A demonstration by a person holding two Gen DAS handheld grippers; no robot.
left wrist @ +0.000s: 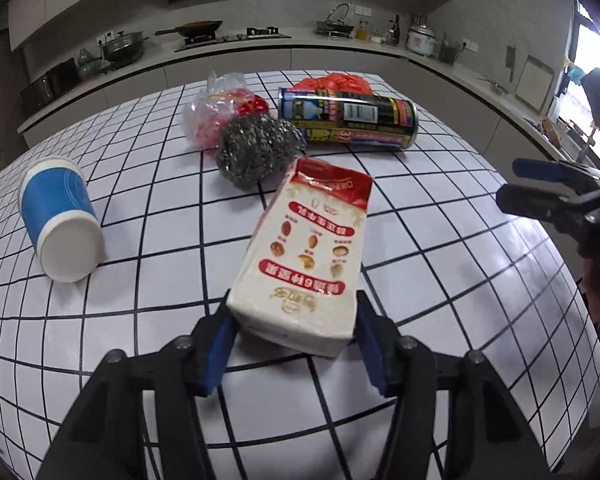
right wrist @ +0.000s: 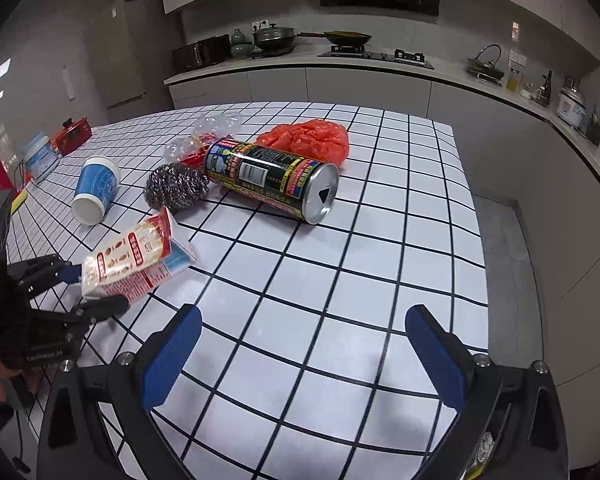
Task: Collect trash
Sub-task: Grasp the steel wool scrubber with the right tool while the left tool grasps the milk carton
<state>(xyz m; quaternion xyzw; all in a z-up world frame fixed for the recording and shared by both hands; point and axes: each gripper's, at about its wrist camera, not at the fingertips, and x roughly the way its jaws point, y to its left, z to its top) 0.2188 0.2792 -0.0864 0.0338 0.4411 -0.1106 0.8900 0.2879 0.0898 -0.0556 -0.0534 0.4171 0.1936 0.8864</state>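
Note:
A white and red milk carton (left wrist: pixel 300 256) (right wrist: pixel 132 264) lies on the checked table (left wrist: pixel 440 248) (right wrist: pixel 340 280). My left gripper (left wrist: pixel 294 344) (right wrist: pixel 94 288) is shut on its near end, a blue pad against each side. Behind it lie a steel scourer (left wrist: pixel 256 152) (right wrist: pixel 176 188), a printed can (left wrist: pixel 348 120) (right wrist: pixel 272 180) on its side, a crumpled orange bag (left wrist: pixel 332 82) (right wrist: pixel 308 138) and a clear bag (left wrist: pixel 216 108) (right wrist: pixel 204 136). A blue paper cup (left wrist: pixel 60 220) (right wrist: pixel 94 190) lies tipped over to the left. My right gripper (right wrist: pixel 300 352) (left wrist: pixel 508 184) hangs open over bare table.
A red box (right wrist: pixel 74 134), a plastic tub (right wrist: pixel 40 156) and a yellow sponge (right wrist: pixel 18 200) sit at the table's far left. The table's right edge (right wrist: pixel 472 240) drops to the floor. A kitchen counter (left wrist: pixel 300 46) with pans runs behind.

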